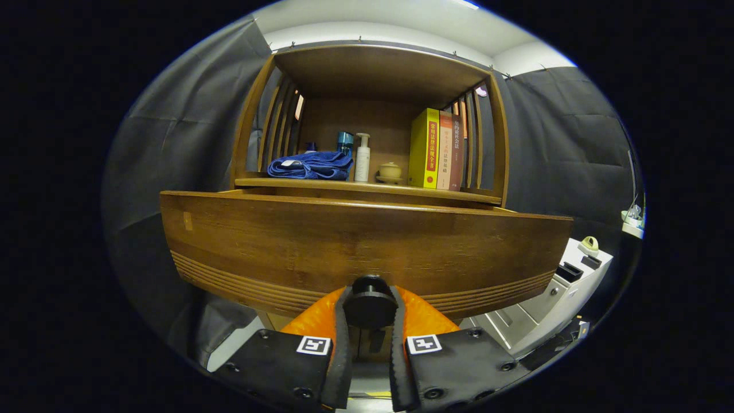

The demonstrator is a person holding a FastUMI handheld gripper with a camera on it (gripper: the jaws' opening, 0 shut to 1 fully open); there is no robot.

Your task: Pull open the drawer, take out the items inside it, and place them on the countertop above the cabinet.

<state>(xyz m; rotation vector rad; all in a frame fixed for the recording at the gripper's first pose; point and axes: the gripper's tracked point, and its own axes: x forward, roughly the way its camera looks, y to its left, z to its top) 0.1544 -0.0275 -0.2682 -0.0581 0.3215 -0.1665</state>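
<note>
A wooden drawer front point(367, 246) fills the space just ahead of my fingers, pulled out from the cabinet. Its round black knob point(370, 307) sits between my two orange-and-black fingers point(421, 321), which press on it from both sides. My gripper point(370, 327) is shut on the knob. The drawer's inside is hidden behind its front. Above the drawer runs the wooden countertop point(321, 184), with a folded blue towel point(312, 165), a white pump bottle point(362, 158), a teal-capped bottle point(344, 141), a small tan pot point(390, 171) and three upright books point(438, 150) on it.
A slatted wooden hutch point(378, 69) encloses the countertop on both sides and above. To the right of the cabinet, lower down, stands a white appliance point(559, 292) with a small yellow-green object point(588, 245) on top.
</note>
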